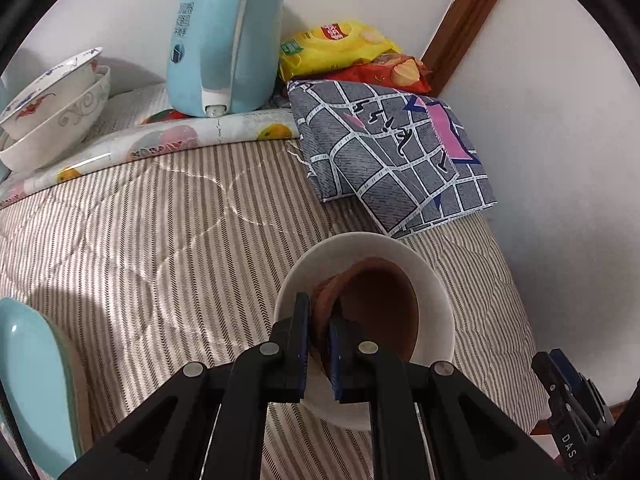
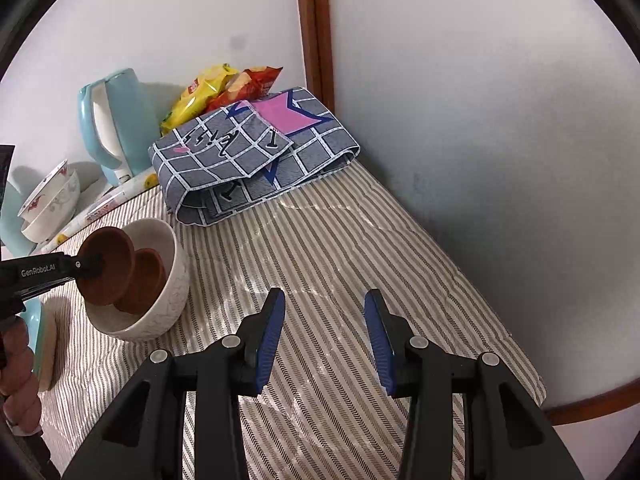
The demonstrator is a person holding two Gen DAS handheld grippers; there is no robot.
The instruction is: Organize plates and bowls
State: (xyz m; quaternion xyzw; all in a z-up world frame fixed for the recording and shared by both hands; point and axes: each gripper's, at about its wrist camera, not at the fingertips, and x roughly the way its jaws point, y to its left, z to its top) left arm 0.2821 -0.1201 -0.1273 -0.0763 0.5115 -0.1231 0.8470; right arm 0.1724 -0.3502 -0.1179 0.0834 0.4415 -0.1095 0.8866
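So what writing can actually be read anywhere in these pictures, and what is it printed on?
"GenRobot.AI": white letters on the black arm of the left tool.
"DAS": white letters on the black body of the right tool.
Dark print on the pale blue plastic kettle: too blurred to read.
Red logo on the yellow crisp packet: too blurred to read.
Black marks on the grey checked folded cloth: not legible.

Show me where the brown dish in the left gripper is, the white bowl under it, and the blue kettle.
brown dish [image 2: 106,268]: right wrist view, on its inner face.
white bowl [image 2: 174,292]: right wrist view, on its outer wall.
blue kettle [image 1: 212,40]: left wrist view, on its body.
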